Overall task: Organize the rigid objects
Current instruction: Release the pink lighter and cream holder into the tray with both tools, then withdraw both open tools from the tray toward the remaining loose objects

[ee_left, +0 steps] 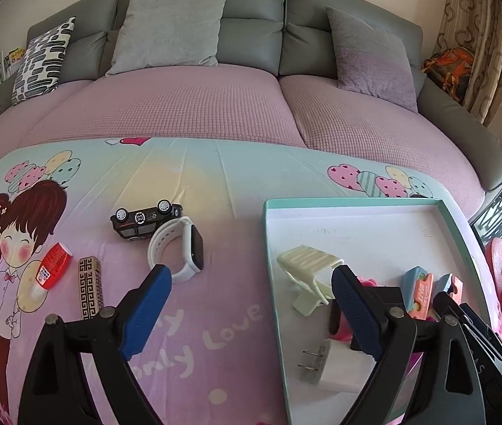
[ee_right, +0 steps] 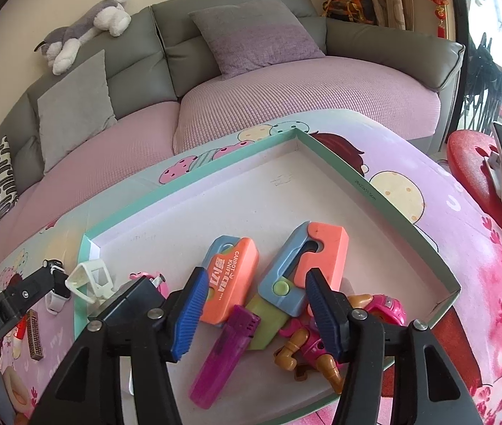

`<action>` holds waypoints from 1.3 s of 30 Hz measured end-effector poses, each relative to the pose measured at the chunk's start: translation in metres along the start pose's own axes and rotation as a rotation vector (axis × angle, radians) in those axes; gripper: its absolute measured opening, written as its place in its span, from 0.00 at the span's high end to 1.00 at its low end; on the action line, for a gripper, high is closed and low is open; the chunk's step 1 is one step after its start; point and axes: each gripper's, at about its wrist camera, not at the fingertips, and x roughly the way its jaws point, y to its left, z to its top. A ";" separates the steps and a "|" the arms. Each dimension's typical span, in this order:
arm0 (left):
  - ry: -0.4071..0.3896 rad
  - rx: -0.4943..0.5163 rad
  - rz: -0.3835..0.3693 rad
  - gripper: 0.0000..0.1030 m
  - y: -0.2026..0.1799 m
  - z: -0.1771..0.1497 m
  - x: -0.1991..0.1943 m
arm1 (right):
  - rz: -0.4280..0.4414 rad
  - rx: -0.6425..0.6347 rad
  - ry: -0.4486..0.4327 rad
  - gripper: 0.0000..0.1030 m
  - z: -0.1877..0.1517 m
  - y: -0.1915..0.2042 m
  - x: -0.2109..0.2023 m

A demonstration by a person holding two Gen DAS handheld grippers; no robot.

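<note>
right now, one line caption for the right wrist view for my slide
Open right gripper poised over a teal-rimmed tray holding two carrot knife toys, a purple lighter and a toy figure.

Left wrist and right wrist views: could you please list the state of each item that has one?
Black toy car: upside down, on the cloth.
White smartwatch: on its edge, strap looped.
Teal-rimmed cardboard tray: open, partly filled.
Orange-and-blue carrot knife toy: unfolded, in tray.
Left tool: open, empty.
Right tool: open, empty.
</note>
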 end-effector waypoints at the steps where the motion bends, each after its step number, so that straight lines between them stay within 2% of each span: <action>1: 0.004 -0.007 0.002 0.11 0.002 0.000 0.001 | -0.001 -0.005 0.002 0.38 0.000 0.001 0.000; 6: 0.015 -0.021 0.040 0.10 0.008 -0.004 0.004 | -0.007 -0.017 0.003 0.28 -0.001 0.005 0.001; 10: 0.009 -0.051 0.060 0.05 0.017 -0.005 0.004 | -0.015 -0.025 0.004 0.02 -0.002 0.006 0.002; 11: 0.005 -0.060 0.063 0.05 0.019 -0.005 0.004 | -0.007 -0.029 0.000 0.00 -0.002 0.007 0.002; 24: -0.014 -0.113 0.099 0.04 0.040 -0.004 0.004 | -0.029 -0.073 -0.023 0.00 -0.002 0.018 -0.003; 29: -0.006 -0.134 0.091 0.04 0.053 -0.002 0.002 | -0.033 -0.087 -0.043 0.00 -0.002 0.023 -0.007; 39: -0.015 -0.147 0.186 0.04 0.093 0.003 -0.014 | -0.011 -0.144 -0.071 0.00 -0.003 0.043 -0.016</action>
